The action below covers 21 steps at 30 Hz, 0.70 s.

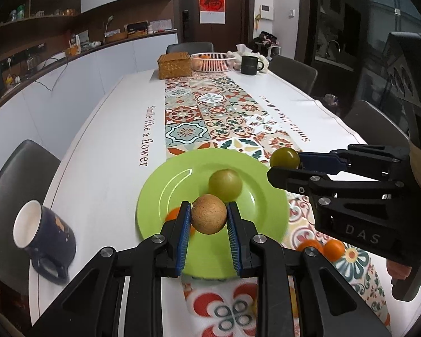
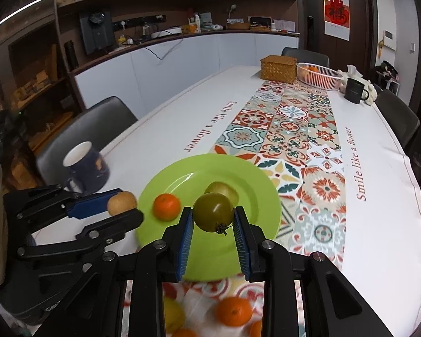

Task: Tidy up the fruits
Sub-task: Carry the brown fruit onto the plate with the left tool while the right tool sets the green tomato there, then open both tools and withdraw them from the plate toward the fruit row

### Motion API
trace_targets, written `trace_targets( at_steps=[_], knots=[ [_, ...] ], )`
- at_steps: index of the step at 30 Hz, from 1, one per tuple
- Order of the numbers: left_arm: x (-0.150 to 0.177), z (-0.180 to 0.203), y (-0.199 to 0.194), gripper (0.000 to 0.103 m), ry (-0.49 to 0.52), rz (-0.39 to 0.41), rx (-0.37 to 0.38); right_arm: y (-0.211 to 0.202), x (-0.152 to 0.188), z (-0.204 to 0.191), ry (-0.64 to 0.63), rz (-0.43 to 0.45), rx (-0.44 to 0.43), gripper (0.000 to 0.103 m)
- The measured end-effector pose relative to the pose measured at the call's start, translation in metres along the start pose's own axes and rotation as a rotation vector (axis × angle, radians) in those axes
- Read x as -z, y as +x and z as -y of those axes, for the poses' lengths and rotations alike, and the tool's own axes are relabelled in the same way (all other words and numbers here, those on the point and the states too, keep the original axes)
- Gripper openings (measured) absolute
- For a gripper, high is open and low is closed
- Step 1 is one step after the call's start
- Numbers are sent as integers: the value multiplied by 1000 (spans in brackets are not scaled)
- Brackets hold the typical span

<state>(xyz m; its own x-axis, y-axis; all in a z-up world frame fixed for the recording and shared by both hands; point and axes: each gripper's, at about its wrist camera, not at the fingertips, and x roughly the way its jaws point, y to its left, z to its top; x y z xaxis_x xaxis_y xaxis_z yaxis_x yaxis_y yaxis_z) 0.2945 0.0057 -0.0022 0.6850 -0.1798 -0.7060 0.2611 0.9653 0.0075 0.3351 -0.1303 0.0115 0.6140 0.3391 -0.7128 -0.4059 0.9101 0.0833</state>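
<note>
Green plate [image 1: 160, 193] as the landmark, bare on its left half, with a pale green fruit [image 1: 225, 184] and a small orange [image 2: 166, 206] already on it. Left gripper [image 1: 208, 219] clamped on a brown round fruit [image 1: 209, 214] above the near rim; right gripper [image 2: 213, 219] clamped on a dark green tomato [image 2: 213, 212] likewise. Best set down on the bare half, well apart from each other. Blue mug [image 1: 46, 231] left of the plate, loose oranges [image 2: 234, 310] nearer than it: worth skirting.

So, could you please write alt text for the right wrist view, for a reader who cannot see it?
The right tongs grip a green tomato above a green plate holding a mandarin and a pale green fruit. At left, the left tongs hold a round brown fruit near a dark mug on the white tablecloth.
</note>
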Motion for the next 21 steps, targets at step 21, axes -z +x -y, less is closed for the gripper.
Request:
trace_targets(
  at_steps=[21],
  knots=[
    [-14,-10,45,38,-29,-88,-37,48,-1,21,52,-106,16,39]
  ],
)
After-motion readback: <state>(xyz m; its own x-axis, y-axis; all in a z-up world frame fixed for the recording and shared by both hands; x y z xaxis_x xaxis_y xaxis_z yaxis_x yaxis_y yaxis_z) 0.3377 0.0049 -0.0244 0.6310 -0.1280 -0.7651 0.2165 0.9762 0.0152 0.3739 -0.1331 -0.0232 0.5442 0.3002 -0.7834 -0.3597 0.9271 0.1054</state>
